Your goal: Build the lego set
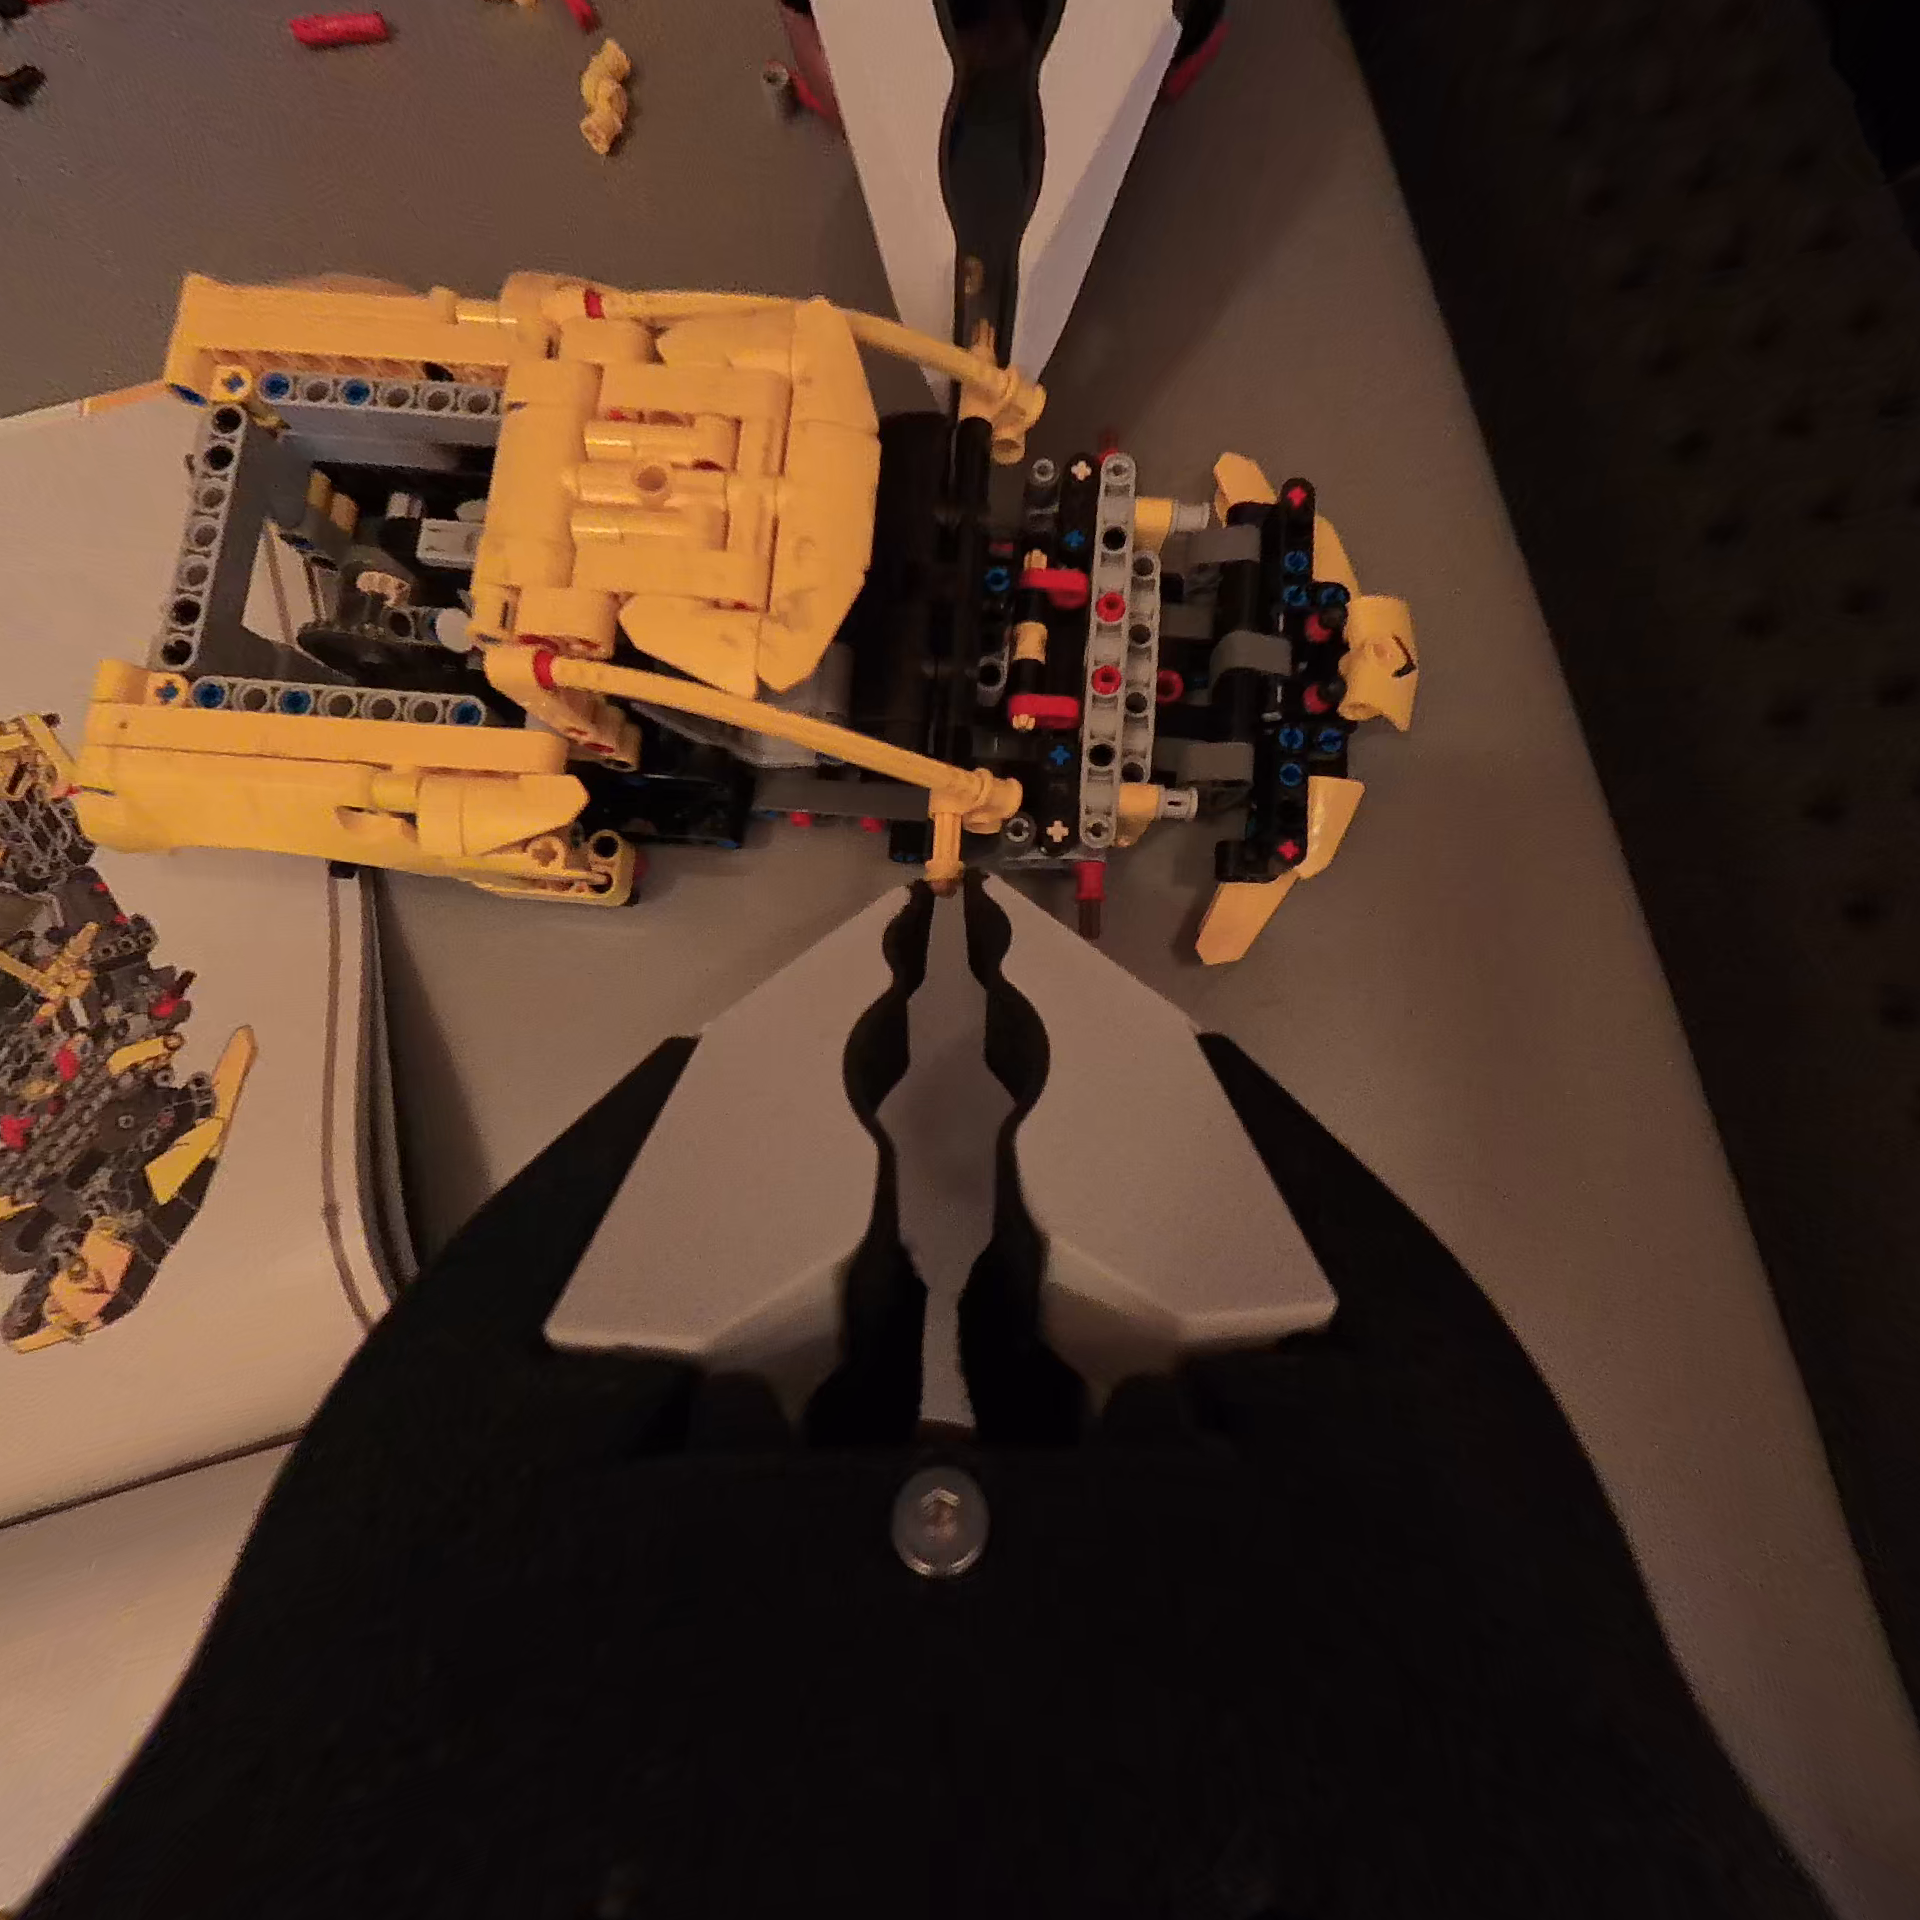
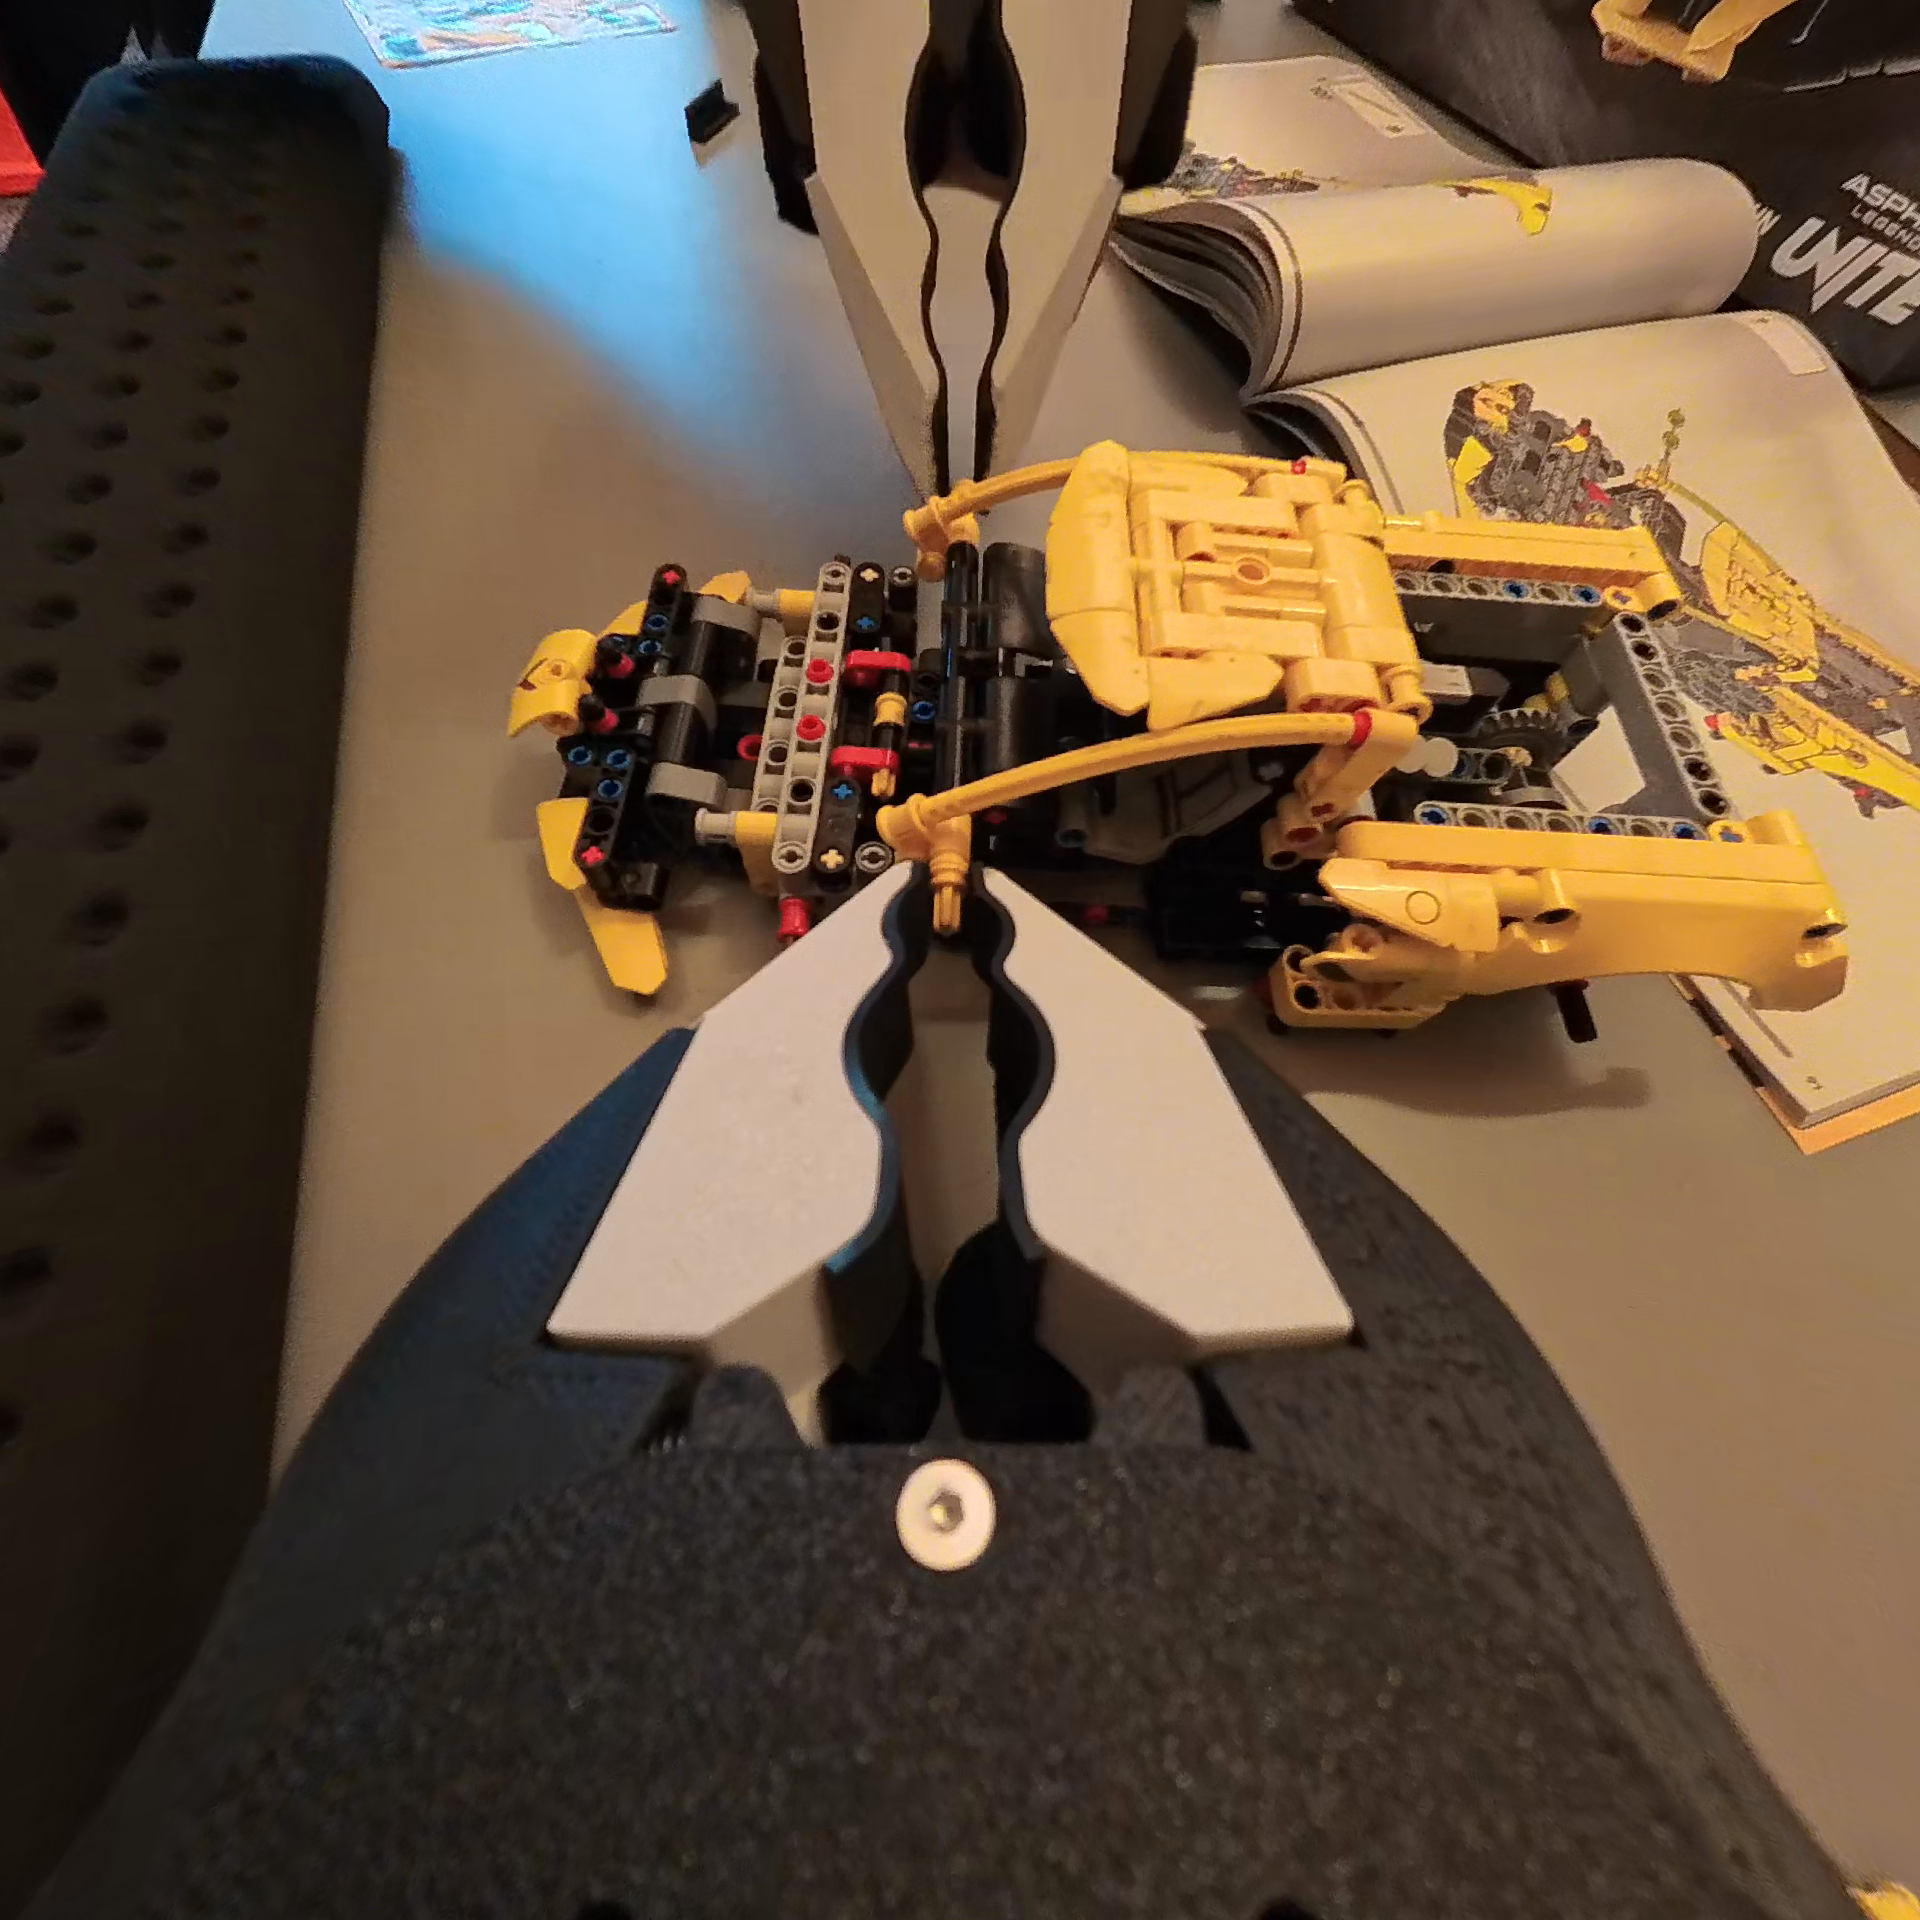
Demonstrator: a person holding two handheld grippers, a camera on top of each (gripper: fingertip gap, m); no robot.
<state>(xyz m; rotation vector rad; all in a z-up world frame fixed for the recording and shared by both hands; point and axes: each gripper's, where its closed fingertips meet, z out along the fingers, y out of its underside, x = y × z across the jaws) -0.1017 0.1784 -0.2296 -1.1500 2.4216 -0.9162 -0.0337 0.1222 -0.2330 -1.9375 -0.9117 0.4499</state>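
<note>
A half-built yellow and black lego car (image 1: 675, 540) lies on the grey table (image 1: 1351, 1143), its nose toward the table edge. It also shows in the right wrist view (image 2: 1226, 603). Two thin yellow hoses run from the roof to yellow connectors at either side. My left gripper (image 1: 940, 891) is closed on the stub of the near connector (image 1: 943, 847). My right gripper (image 2: 945, 899) is closed on the stub of the connector on its side (image 2: 945, 894). Each gripper shows across the car in the other's view, the right one (image 1: 977, 390) and the left one (image 2: 956, 473).
An open instruction booklet (image 2: 1558, 447) lies under the car's rear; it shows in the left wrist view (image 1: 156, 1039). A dark set box (image 2: 1818, 156) stands behind it. Loose yellow (image 1: 606, 94) and red (image 1: 338, 23) pieces lie farther off. A black perforated chair back (image 2: 156, 623) stands past the table edge. Some 10 cm of space lies between my two pairs of fingers.
</note>
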